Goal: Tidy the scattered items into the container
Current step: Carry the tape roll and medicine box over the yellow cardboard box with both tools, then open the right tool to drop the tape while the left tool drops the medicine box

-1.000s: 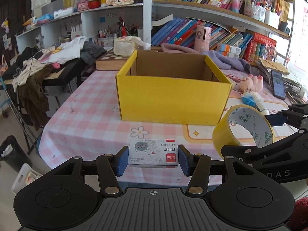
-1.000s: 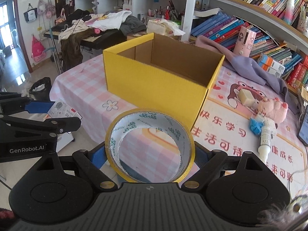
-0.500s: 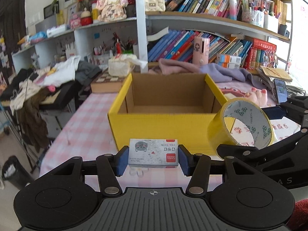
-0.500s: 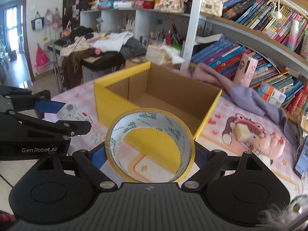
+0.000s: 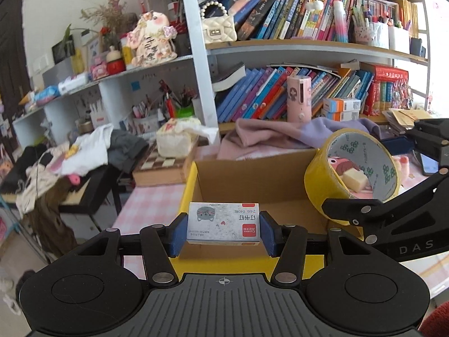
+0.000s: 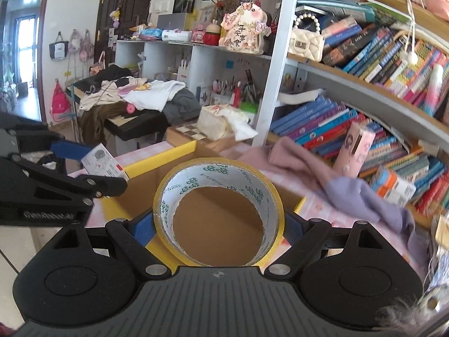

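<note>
My left gripper [image 5: 223, 231] is shut on a small white staple box [image 5: 223, 223] with a grey cat face and a red label, held above the front wall of the open yellow cardboard box [image 5: 252, 179]. My right gripper [image 6: 219, 226] is shut on a roll of yellow tape [image 6: 219, 193], held over the box's brown inside [image 6: 219, 224]. The tape roll [image 5: 352, 168] and the right gripper also show at the right of the left wrist view. The staple box [image 6: 102, 163] and the left gripper show at the left of the right wrist view.
The yellow box stands on a pink checked tablecloth [image 5: 148, 205]. Behind it lie a pink and lilac cloth [image 6: 322, 174], a tissue pack [image 5: 175, 140] on a chessboard box, and a bookshelf [image 5: 280, 95]. A clothes-covered bench [image 6: 134, 104] stands to the left.
Both grippers have risen and moved forward over the yellow box, each keeping its item. The box's front wall has dropped low in both views, and its inside now lies below the tape.
</note>
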Tool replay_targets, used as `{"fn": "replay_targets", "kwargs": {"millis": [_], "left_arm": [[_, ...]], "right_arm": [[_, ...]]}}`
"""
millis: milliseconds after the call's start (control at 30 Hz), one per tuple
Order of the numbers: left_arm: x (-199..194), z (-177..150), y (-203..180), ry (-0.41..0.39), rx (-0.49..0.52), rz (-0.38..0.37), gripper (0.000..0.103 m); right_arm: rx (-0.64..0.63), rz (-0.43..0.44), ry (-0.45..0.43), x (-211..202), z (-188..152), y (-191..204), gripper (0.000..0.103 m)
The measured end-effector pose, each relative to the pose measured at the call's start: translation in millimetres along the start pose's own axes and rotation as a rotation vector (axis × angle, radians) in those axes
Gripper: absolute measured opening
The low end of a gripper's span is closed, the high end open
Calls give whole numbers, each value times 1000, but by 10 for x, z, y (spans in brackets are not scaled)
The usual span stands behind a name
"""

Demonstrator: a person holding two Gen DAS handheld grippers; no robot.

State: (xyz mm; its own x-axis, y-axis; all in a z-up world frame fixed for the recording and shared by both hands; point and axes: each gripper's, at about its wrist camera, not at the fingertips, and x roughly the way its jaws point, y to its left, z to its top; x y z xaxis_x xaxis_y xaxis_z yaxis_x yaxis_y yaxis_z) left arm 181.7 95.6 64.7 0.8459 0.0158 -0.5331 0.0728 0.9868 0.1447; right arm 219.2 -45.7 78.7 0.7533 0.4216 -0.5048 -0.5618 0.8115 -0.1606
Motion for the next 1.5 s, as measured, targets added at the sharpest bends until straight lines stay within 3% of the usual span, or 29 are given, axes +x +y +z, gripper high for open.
{"fn": "replay_targets", "kwargs": {"millis": [167, 300, 533, 800, 1033, 1133, 1267, 1367, 1500], "left_arm": [[455, 232, 26, 62, 83, -55, 52], [888, 336, -38, 136, 200, -85, 52], [1513, 359, -68, 271, 281, -119, 52], [1945, 227, -110, 405, 367, -155, 54], [1993, 187, -160, 411, 433, -129, 57], [1976, 184, -195, 401, 455, -101, 74], [1918, 206, -229, 363, 464, -77, 84], [1822, 238, -240, 335, 457, -84, 92], [1625, 317, -239, 269, 452, -51, 93]], "right_arm": [[-103, 18, 66, 487, 149, -176, 88], [-260, 51, 147, 923, 154, -206, 88], [-460, 116, 282, 1496, 83, -233, 88], [-572, 188, 388, 1865, -7, -178, 88], [-605, 239, 454, 1968, -49, -140, 88], [-598, 226, 456, 1980, -40, -136, 88], [-572, 187, 420, 1917, -40, -159, 96], [-545, 149, 379, 1856, -10, -189, 97], [-505, 126, 326, 1697, 74, -223, 97]]}}
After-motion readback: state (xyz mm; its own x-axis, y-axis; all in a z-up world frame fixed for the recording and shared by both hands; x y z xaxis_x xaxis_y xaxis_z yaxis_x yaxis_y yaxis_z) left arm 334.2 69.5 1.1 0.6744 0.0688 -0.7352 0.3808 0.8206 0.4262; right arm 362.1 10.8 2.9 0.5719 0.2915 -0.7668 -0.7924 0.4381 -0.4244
